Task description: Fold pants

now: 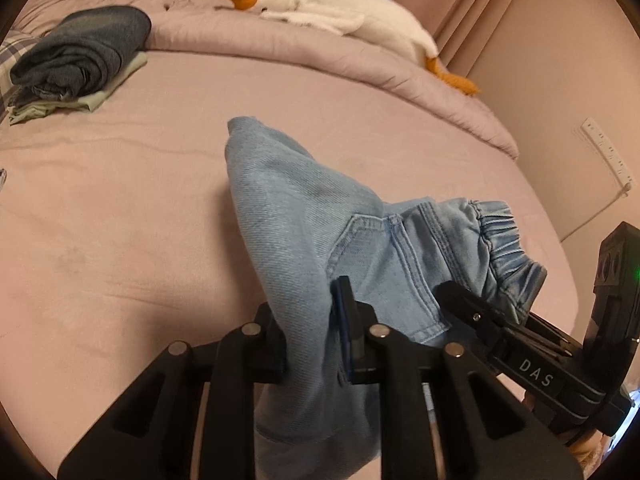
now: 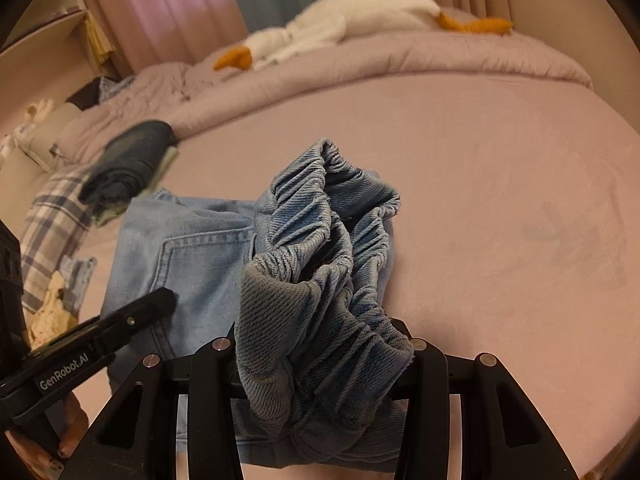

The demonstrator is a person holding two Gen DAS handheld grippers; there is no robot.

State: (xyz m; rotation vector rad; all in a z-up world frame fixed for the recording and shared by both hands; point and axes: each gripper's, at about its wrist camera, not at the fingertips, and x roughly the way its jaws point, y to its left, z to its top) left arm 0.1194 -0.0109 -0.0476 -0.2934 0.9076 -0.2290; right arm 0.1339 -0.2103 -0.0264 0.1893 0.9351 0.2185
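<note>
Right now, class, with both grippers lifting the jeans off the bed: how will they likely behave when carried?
Probably floppy: the jeans drape and sag around the left gripper. The elastic waistband bunches in the right gripper, so it may stretch rather than hold shape. Likely not slippery: the twill looks coarse. On the bed they should not roll.

One pair of jeans (image 1: 304,216); two grippers; one plush goose (image 1: 340,12); one folded stack (image 1: 80,60).

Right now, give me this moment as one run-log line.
left hand-held gripper: shut on light-blue jeans | right hand-held gripper: shut on elastic waistband | jeans bunched over pink bed sheet
</note>
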